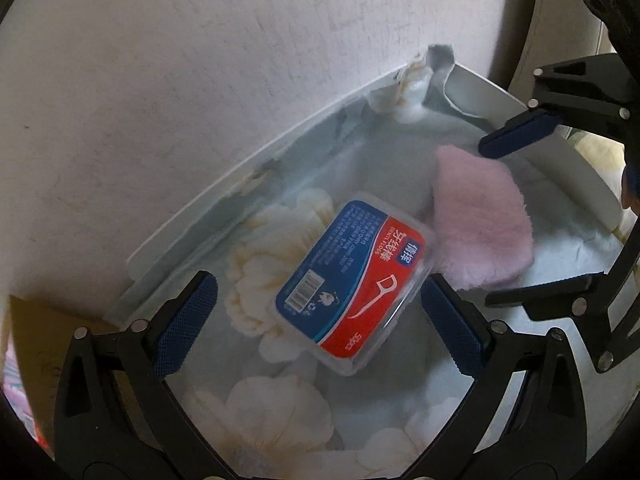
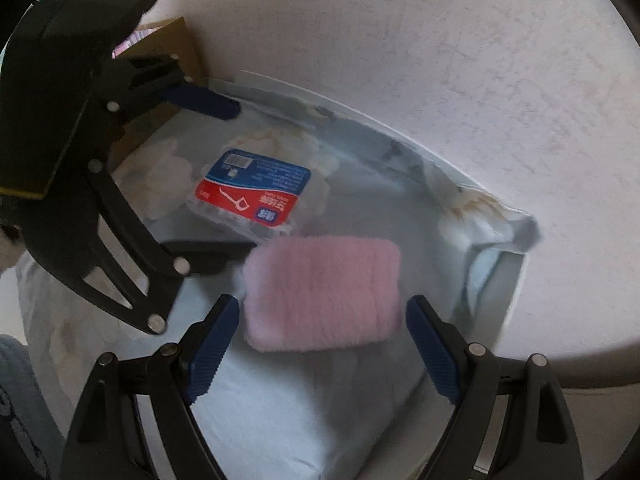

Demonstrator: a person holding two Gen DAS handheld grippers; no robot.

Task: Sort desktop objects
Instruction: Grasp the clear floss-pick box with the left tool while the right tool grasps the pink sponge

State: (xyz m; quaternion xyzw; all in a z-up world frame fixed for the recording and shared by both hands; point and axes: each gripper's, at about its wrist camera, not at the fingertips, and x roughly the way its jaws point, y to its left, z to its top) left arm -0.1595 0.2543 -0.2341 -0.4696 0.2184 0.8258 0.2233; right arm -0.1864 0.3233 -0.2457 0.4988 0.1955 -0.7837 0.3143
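A clear dental-floss box with a red and blue label lies in a white tray lined with flowered cloth. My left gripper is open, its blue pads either side of the box. A folded pink towel lies right of the box. In the right wrist view my right gripper is open around the pink towel, with the floss box beyond it. The left gripper shows at the left there, and the right gripper at the right of the left wrist view.
A white wall rises directly behind the tray. A brown cardboard box stands at the tray's left end. The tray's far corner has bunched cloth.
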